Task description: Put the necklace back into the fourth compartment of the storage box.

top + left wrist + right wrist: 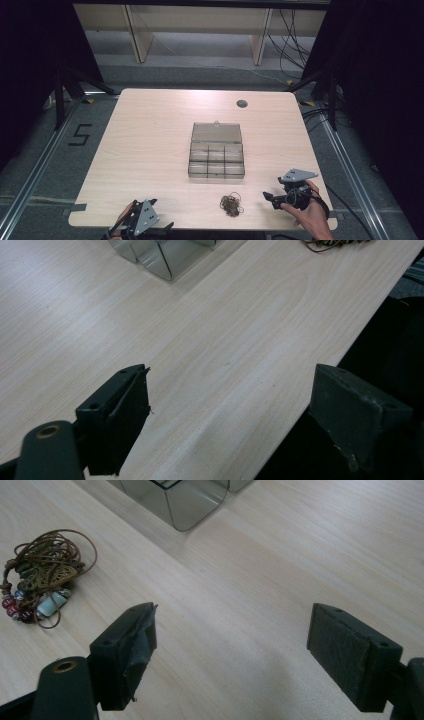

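Observation:
A clear plastic compartment box [216, 156] with its lid open stands in the middle of the table; its corner shows in the left gripper view [160, 255] and the right gripper view [175, 500]. A tangle of brown cord with beads [232, 204] [42, 577] lies near the front edge, its edge also in the left gripper view [330, 244]. My right gripper [270, 198] [230, 650] hovers open over bare wood to the right of the tangle. My left gripper [145, 205] [227, 415] stands open at the table's front left edge, holding nothing.
A wooden table [150, 140] with a dark cable hole [242, 103] at the back right. Metal rails and dark stands flank it on the floor. The front edge [320, 375] runs close under the left gripper.

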A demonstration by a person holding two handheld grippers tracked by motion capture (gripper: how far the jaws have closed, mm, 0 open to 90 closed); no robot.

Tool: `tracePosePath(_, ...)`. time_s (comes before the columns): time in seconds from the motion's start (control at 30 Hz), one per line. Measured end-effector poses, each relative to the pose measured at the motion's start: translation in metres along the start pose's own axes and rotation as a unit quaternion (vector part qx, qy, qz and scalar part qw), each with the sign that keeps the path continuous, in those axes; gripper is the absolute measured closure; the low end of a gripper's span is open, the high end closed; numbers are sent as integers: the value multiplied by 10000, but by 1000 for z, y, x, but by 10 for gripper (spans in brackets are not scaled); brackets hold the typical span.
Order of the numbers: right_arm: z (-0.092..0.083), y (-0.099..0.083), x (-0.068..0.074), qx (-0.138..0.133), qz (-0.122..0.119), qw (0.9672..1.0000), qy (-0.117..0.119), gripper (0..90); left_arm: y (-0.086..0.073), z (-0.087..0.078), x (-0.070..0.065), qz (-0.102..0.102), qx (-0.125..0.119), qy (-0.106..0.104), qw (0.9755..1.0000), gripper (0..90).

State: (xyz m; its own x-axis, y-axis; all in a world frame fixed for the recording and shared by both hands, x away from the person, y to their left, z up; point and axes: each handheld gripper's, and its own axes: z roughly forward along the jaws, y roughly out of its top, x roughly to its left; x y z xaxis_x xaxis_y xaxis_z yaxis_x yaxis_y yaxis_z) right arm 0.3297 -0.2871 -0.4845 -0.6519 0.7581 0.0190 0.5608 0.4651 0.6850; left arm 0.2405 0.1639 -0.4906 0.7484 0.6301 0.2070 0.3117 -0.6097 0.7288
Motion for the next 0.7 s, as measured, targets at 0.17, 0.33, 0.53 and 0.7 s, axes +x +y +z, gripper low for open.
tracePosePath(0.17, -1, 1, 3, 47, -71, 10000, 13, 210, 0, 0, 0, -1, 8, 4, 10000, 156)
tracePosePath(0.33, 1, 2, 4, 97, -113, 9999, 79, 210, 0, 0, 0, 9, 21, -4, 10000, 156)
tracePosePath(0.53, -2, 7, 9, 153, -118, 9998, 95, 205, 0, 0, 0, 8, 12, 11, 10000, 156)
tracePosePath(0.7, -3, 11, 16, 132, -210, 9996, 154, 196, 0, 1, 0, 43, 36, 33, 10000, 156)
